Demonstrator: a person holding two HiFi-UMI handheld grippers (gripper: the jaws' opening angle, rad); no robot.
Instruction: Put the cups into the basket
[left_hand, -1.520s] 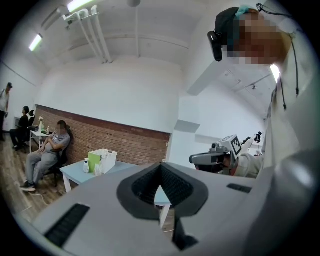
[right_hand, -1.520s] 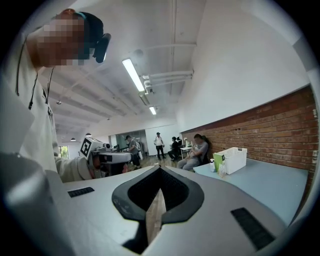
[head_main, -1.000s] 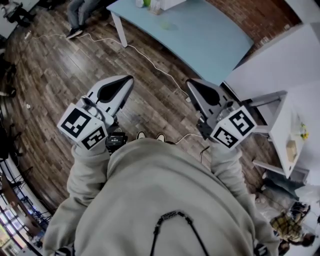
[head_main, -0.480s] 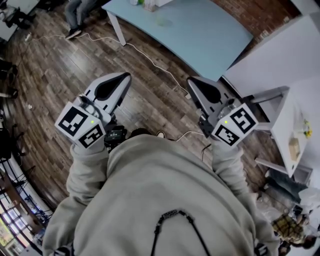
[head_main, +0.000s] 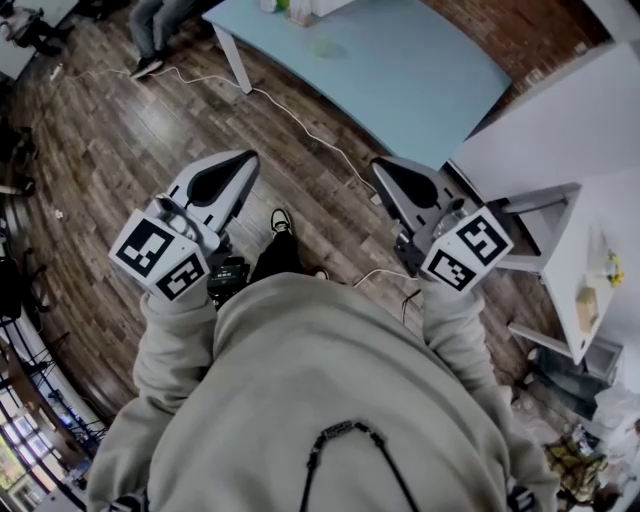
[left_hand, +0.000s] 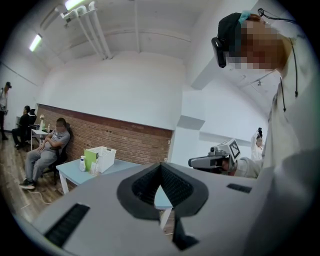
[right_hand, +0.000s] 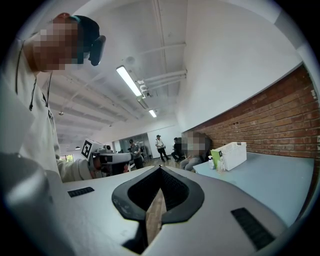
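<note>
by brick wall (left_hand: 125, 137), blue table (head_main: 400, 70), basket (left_hand: 106, 157)

Head view looks steeply down; gripper views (level) share the basket (left_hand: 105, 157) (right_hand: 233, 155).

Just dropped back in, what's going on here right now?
A person stands on the wood floor, short of the light blue table, with a gripper in each hand. The left claw and right claw are both shut and empty, pointed towards the table. The white basket sits on the table beside a green box. No cup is held, and I cannot make any out.
</note>
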